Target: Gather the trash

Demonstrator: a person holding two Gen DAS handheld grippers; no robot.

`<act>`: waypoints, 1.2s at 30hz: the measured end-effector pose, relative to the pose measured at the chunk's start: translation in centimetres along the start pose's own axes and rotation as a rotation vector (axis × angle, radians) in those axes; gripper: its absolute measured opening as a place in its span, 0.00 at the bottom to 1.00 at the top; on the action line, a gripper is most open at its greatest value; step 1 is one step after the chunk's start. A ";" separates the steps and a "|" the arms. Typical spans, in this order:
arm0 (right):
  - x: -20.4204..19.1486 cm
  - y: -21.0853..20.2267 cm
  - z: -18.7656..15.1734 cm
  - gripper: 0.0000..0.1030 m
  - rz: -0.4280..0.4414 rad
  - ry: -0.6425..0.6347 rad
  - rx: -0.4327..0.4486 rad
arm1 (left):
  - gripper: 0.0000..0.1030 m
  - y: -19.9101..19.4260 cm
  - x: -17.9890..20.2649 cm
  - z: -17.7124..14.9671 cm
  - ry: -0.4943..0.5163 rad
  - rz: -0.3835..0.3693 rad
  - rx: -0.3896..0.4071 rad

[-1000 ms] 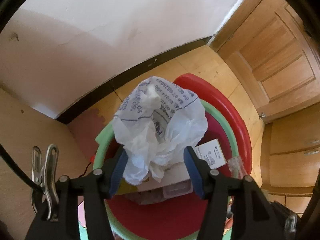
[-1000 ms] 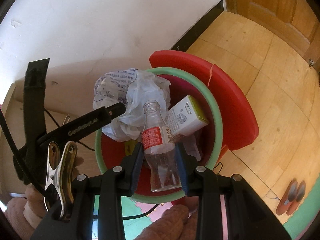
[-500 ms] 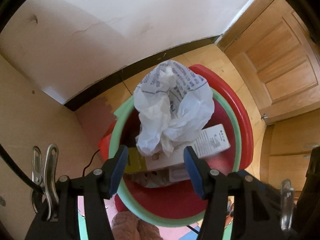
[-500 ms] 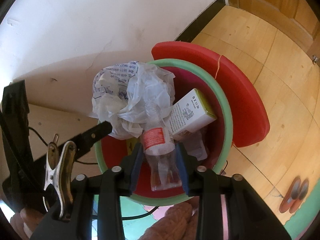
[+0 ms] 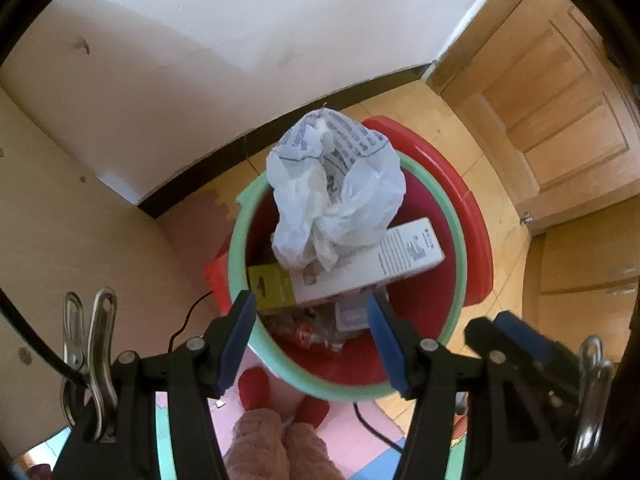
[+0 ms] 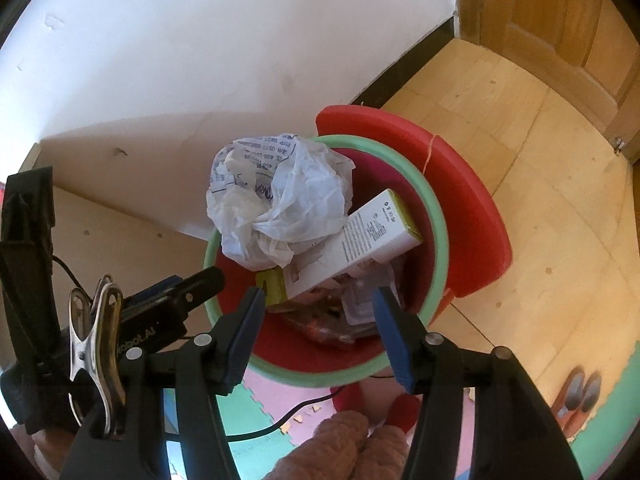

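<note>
At the far left of the right wrist view the left gripper [image 6: 218,276] shows from the side, its black finger reaching toward the bin rim at about 8 o'clock; in its own view the left gripper [image 5: 312,320] stands about half open above the bin w/ nothing between its blue pads. The bin [image 5: 352,386] is red inside w/ a light green rim, and it stands on the wood floor [image 6: 540,184] near the white wall [image 6: 200,40]. A crumpled white plastic bag [image 5: 336,192] w/ printed text sits on top of the trash at approx. 12 o'clock of the opening, partly over the rim. Just below it, from centre to 3 o'clock, a white carton box [image 5: 372,268] w/ a yellow-green end lies tilted. Under the box more trash lies in the bottom: something clear w/ red, maybe a bottle, I cannot tell well. The red lid [image 6: 472,208] leans behind the bin at 1–3 o'clock. The right gripper [image 6: 320,328] is above the bin near 6 o'clock; its jaws are opening and hold nothing. At far right, a wood door [image 5: 560,120].
</note>
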State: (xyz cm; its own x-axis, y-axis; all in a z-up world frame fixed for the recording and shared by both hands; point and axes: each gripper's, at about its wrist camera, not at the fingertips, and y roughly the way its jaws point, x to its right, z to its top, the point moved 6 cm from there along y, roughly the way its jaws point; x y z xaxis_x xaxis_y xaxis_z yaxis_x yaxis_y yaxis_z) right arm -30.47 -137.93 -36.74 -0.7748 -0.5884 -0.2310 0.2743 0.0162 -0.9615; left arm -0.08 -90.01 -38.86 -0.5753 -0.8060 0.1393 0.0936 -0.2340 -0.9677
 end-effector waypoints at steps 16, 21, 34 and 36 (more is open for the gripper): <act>-1.1 -7.2 -0.8 0.56 -0.056 -0.046 0.072 | 0.59 -6.1 1.4 -2.7 0.036 0.048 -0.010; -1.8 -8.8 -0.9 0.56 -0.056 -0.072 0.092 | 0.59 -7.5 1.4 -2.7 0.032 0.054 0.004; -2.3 -9.3 -1.5 0.56 -0.050 -0.096 0.091 | 0.59 -8.2 1.4 -2.5 0.025 0.046 0.025; -2.3 -9.1 -1.5 0.56 -0.049 -0.097 0.088 | 0.59 -8.3 1.3 -2.5 0.026 0.047 0.025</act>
State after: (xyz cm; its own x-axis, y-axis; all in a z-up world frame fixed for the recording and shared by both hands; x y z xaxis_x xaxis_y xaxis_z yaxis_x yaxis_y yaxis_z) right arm -32.02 -135.49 -27.65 -0.7310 -0.6621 -0.1650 0.2901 -0.0827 -0.9534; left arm -3.64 -87.79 -31.20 -0.5908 -0.8020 0.0880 0.1408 -0.2098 -0.9675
